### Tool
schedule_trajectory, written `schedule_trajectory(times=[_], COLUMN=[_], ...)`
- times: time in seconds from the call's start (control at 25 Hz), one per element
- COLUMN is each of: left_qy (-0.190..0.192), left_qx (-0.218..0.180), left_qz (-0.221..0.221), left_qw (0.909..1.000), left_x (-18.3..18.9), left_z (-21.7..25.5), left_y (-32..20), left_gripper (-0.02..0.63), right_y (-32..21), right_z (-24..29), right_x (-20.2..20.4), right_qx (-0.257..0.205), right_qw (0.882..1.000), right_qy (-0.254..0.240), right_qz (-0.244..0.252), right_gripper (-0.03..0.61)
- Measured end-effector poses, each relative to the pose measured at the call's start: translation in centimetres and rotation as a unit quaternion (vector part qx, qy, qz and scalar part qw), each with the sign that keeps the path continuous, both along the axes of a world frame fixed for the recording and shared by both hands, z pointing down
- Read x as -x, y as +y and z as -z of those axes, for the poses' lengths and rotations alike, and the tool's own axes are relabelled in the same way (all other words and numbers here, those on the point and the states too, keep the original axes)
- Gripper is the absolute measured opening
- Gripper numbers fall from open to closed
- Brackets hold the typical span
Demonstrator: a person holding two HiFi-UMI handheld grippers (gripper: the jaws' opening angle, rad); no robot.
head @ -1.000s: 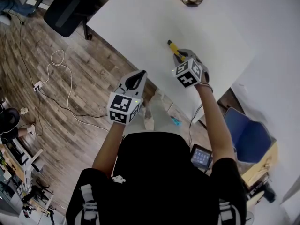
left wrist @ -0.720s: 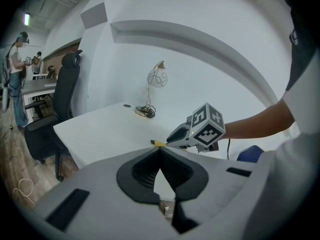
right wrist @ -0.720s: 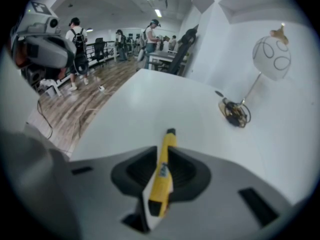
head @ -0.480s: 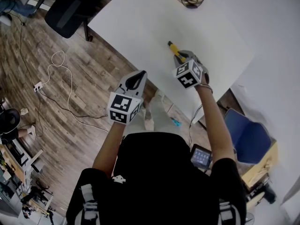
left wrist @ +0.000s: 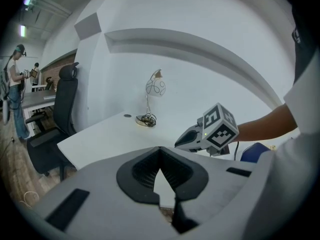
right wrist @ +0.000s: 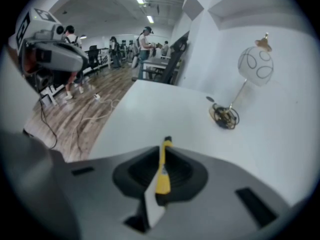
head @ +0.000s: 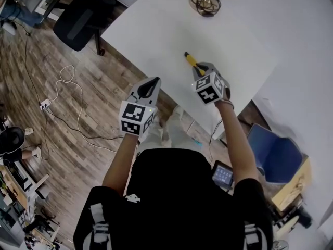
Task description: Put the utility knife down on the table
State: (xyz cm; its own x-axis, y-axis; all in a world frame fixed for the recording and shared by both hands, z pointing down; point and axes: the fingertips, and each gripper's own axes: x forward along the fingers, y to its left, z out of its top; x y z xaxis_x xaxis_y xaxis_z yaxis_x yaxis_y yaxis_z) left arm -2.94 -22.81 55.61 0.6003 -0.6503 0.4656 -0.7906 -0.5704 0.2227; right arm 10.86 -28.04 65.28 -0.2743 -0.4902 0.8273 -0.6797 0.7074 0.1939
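Note:
The utility knife (head: 190,60) is yellow with a dark tip. My right gripper (head: 200,68) is shut on it over the white table (head: 156,25), near the table's front edge. In the right gripper view the knife (right wrist: 162,170) runs lengthwise between the jaws, its tip pointing past them over the tabletop (right wrist: 165,114); the right gripper (right wrist: 161,156) pinches its body. I cannot tell whether it touches the table. My left gripper (head: 146,89) is shut on nothing, off the table's edge above the wood floor. In the left gripper view, the left gripper (left wrist: 160,151) faces the right gripper (left wrist: 207,133).
A lamp base with a coiled cable (head: 206,2) stands at the table's far side; the lamp's round shade (right wrist: 255,66) shows in the right gripper view. A black office chair (head: 78,17) is at the far left, a blue chair (head: 273,150) and a tablet (head: 222,175) at the right. A white cable (head: 73,98) lies on the floor.
The head view has shifted a little, so the table sits lower in the picture. Both grippers keep about the same places, and the knife stays in the right gripper.

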Motion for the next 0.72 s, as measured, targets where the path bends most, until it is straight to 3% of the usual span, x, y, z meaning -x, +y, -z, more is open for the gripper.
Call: schedule_trajectory(times=[0.44, 0.72], left_qy=[-0.003, 0.016], left_qx=[-0.046, -0.077], left_qz=[-0.001, 0.005], left_qw=[0.9989, 0.9969], left_x=[0.6, 0.7], left_z=[4.1, 7.7], left_y=[-0.4, -0.7], left_gripper=[0.017, 0.017], right_y=[0.9, 1.3], right_z=[6.8, 12.3], right_x=[0.7, 1.5], right_qx=[-0.064, -0.117], right_qw=[0.996, 0.985], right_qy=[-0.062, -0.122], right_qz=[-0.021, -0.042], right_gripper=[0.038, 0.035])
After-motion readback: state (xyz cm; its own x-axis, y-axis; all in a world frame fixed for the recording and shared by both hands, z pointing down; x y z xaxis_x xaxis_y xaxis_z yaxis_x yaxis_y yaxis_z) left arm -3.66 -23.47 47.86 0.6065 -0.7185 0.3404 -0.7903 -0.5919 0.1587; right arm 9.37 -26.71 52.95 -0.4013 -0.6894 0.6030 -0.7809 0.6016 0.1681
